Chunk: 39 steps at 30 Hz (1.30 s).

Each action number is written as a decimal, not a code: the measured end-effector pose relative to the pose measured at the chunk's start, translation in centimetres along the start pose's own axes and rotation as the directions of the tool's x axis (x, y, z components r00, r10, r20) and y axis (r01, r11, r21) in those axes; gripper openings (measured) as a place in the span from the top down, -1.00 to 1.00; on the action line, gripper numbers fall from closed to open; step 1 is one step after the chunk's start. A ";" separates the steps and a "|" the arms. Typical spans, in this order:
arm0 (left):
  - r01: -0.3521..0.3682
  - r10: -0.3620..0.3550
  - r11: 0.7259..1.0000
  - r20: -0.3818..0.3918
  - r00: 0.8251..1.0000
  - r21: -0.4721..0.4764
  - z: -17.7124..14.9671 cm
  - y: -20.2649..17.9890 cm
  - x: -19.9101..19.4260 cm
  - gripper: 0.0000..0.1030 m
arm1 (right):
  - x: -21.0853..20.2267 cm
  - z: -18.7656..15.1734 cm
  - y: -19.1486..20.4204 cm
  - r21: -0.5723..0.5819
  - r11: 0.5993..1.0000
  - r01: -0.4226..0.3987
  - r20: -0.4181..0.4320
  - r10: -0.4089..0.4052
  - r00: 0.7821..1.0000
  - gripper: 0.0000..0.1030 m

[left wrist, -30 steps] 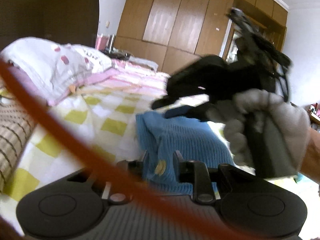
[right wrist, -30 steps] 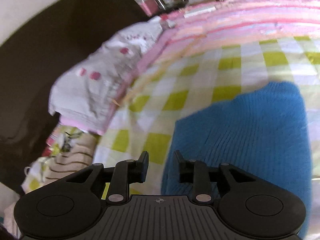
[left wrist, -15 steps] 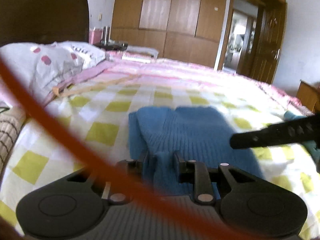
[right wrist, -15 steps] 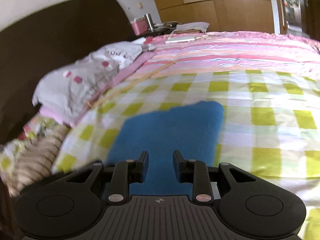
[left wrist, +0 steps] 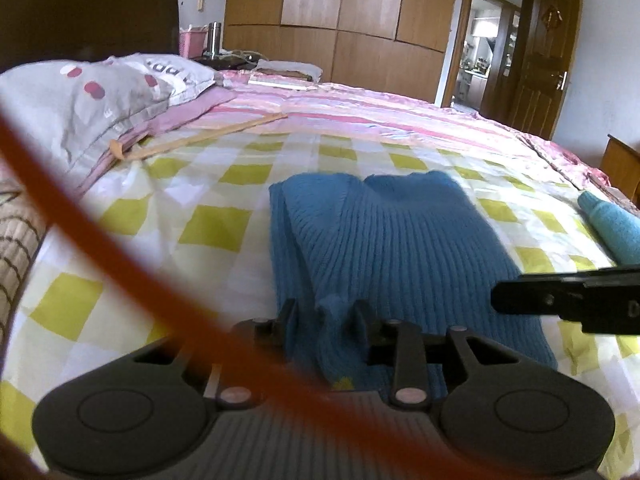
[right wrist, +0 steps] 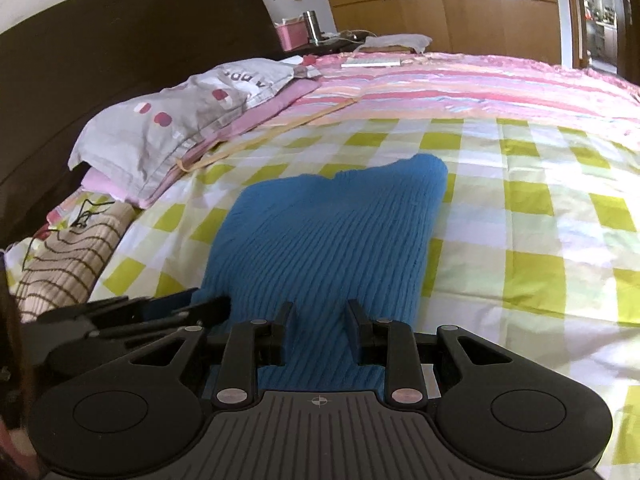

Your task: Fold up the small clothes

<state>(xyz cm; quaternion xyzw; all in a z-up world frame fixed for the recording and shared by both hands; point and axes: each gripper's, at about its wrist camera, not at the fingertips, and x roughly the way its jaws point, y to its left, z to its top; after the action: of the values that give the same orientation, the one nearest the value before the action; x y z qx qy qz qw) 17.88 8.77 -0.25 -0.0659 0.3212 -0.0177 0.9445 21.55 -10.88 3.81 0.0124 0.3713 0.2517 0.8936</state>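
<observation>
Left gripper (left wrist: pixel 325 312) pinching blue sweater (left wrist: pixel 384 232) (near hem).

Wood wardrobe (left wrist: pixel 344 4), dark headboard (right wrist: pixel 120 52), checked bed (right wrist: pixel 528 208), open door (left wrist: pixel 536 52)

A bed (right wrist: pixel 532 208) is covered by a green-checked sheet; a blue knit sweater (right wrist: pixel 332 232) is laid flat on it; a spotted pillow (right wrist: pixel 172 128) is propped near the headboard.

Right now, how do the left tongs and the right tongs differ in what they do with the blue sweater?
The left tongs have a raised bunch of the blue sweater between their fingers; under the right tongs the knit lies flat. The left tongs sit at the sweater's left near corner, the right tongs further right on the near edge. Both point toward the wardrobe.
</observation>
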 end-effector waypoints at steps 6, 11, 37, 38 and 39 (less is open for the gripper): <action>-0.001 0.001 1.000 -0.006 1.000 0.013 0.7 -0.8 -0.3 0.26 | -1.5 -1.1 -0.5 0.025 1.000 0.001 0.001 -0.001 1.000 0.36; -0.015 0.016 0.999 -0.035 0.999 0.029 0.7 -1.1 0.3 0.23 | -0.8 -2.3 -1.0 0.033 0.999 0.020 -0.029 -0.019 0.999 0.36; 0.005 -0.004 1.000 -0.042 0.999 0.020 1.9 -0.6 0.6 -0.02 | -0.5 -0.9 -3.5 0.121 0.993 0.015 0.014 -0.017 1.000 -0.14; 0.011 -0.010 1.000 -0.042 0.999 0.014 2.0 -0.5 0.8 -0.06 | -0.1 -0.8 -3.7 0.143 0.990 0.006 0.008 -0.007 1.000 -0.16; 0.014 -0.014 1.000 -0.044 0.999 0.008 2.0 -0.4 1.0 -0.12 | 0.4 -0.8 -4.0 0.167 0.986 -0.008 -0.001 0.008 1.000 -0.17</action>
<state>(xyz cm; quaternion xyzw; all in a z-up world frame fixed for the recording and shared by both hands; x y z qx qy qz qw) 19.94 8.49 0.79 -0.0640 0.3413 -0.0272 0.9374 23.05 -14.33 2.08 0.0885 0.3918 0.2233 0.8882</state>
